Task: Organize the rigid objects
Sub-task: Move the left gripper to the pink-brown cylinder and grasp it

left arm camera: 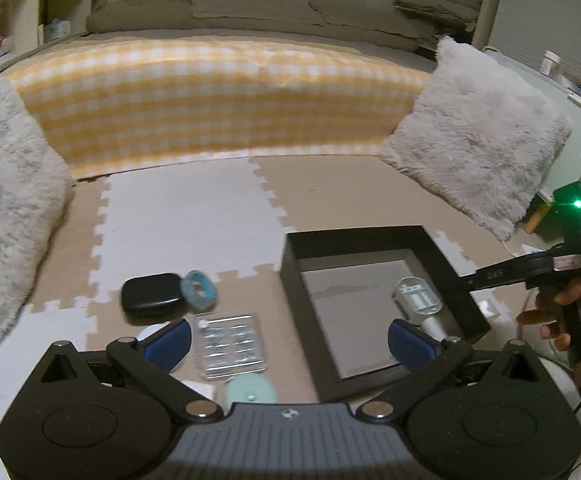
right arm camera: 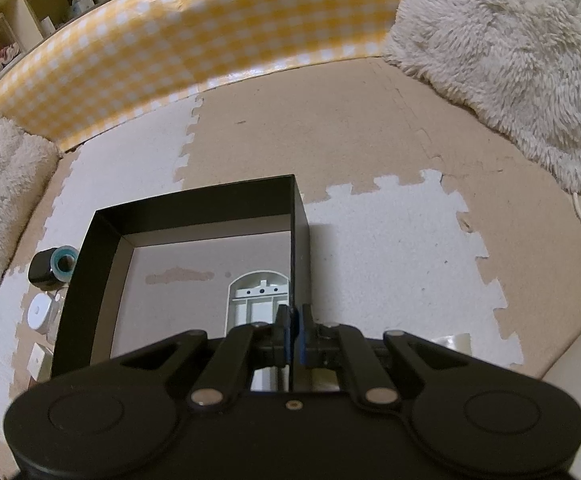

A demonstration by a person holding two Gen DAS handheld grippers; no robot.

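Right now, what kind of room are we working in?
Probably a living room or bedroom floor at home: interlocking foam mats, a low sofa or bed under a yellow checked cover, and fluffy cushions.

teal disc (left arm camera: 250, 390) half behind gripper

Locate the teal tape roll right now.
The teal tape roll sits on the foam mat, left of the black box, leaning against the black case; in the right wrist view it's by the box's left wall.
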